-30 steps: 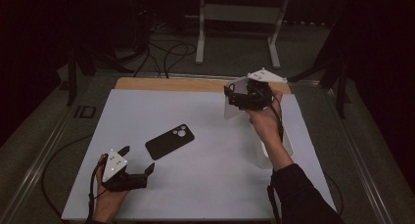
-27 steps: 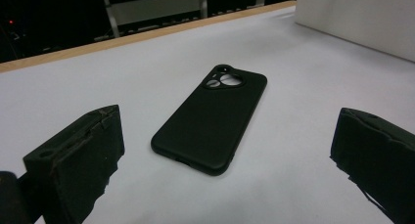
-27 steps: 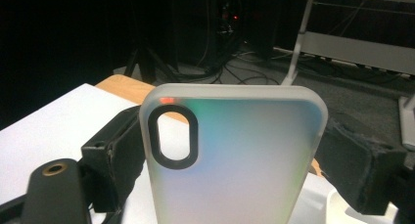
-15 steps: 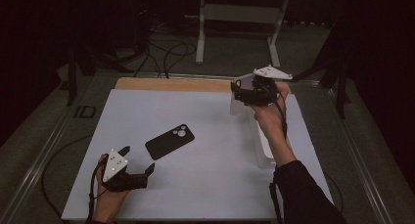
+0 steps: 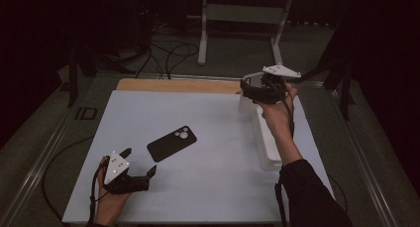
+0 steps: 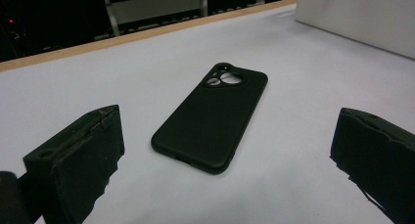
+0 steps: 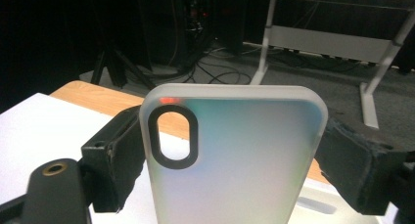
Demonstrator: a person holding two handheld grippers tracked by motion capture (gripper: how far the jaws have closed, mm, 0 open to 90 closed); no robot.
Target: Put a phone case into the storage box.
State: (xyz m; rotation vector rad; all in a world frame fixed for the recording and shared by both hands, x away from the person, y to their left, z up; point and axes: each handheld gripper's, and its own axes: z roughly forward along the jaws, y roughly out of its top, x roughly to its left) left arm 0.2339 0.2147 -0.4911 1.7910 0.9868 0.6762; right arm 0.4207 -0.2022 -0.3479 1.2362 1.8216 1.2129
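— What do you count on the white table (image 5: 208,118)?

— I see one white box (image 5: 267,142), two phone cases, two grippers. My right gripper (image 7: 230,155) clamps the translucent case (image 7: 235,160), raised above the box. My left gripper (image 6: 230,150) gapes wide, empty, just before the black case (image 6: 213,116) lying flat.

clear case (image 7: 235,160) bottom cut off by edge

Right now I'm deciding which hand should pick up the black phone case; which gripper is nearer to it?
Left. The left gripper sits open just short of the black phone case; the right gripper is across the table, holding a translucent case.
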